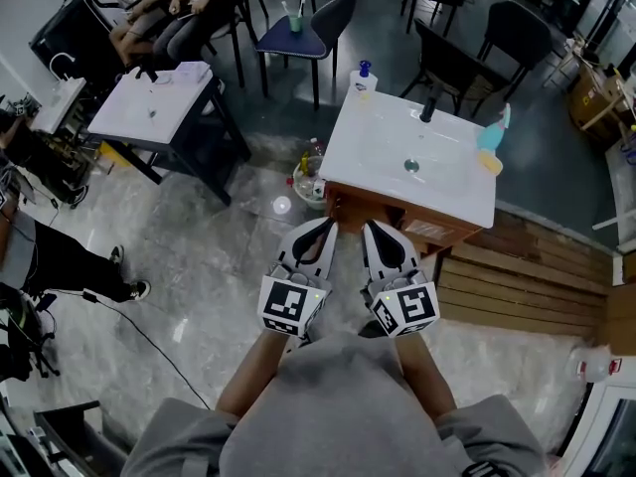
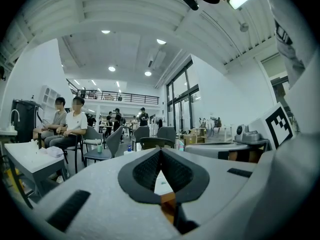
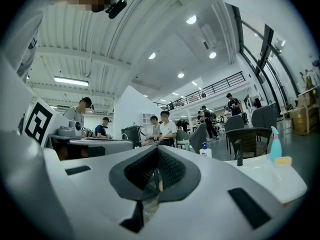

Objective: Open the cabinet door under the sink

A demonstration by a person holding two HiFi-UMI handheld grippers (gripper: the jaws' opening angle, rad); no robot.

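Grey shirt, brown cabinet under white sink

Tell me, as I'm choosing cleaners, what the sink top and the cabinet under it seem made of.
Sink top: white, smooth, slightly glossy, probably ceramic or cast stone. Cabinet: orange-brown, matte, likely wood or veneer; grain too small to tell.

Looks like big open lab or test hall. Freestanding sink unit and second unit parked mid-room on polished stone floor. Grey chairs, seated people, cable trailing over floor, cardboard boxes by wall. High ribbed ceiling with spotlights, mezzanine railing, tall windows.
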